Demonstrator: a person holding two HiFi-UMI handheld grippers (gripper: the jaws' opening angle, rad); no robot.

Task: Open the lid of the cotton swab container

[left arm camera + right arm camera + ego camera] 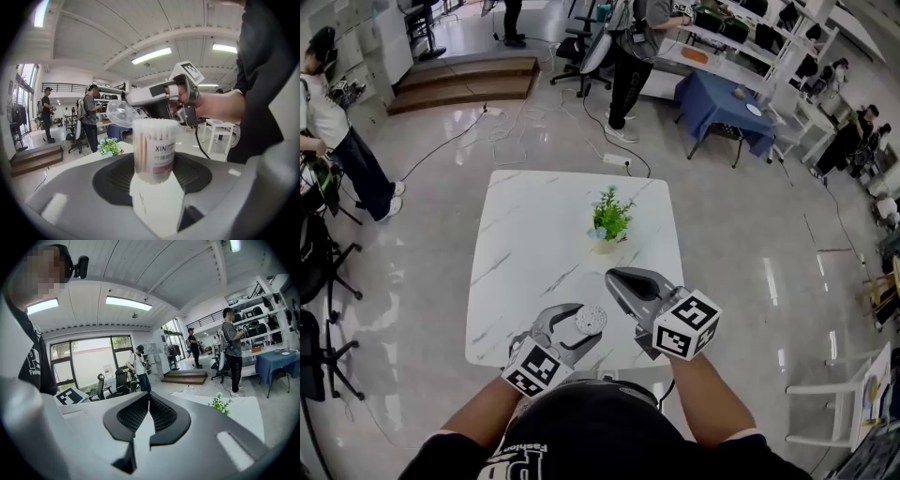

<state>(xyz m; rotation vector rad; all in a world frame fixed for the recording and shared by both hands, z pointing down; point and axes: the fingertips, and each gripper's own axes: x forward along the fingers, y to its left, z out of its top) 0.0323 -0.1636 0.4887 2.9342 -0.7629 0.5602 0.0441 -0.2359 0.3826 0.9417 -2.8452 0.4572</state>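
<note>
My left gripper (586, 323) was clamped on the cotton swab container (154, 145), holding it upright above the near edge of the white table (534, 216). The clear lid (119, 113) stood tilted up off the mouth at the far side, so the swab tips lay bare. In its own view the right gripper (149, 397) had its jaws together with nothing showing between them. Seen from the left gripper view its tip sat right at the lid – whether it pinched the thin rim there I could not tell. I judged the lid all but open. The step called for a firm, level left hand while the right swung the lid back gently – a jerk risked tipping swabs out.
</note>
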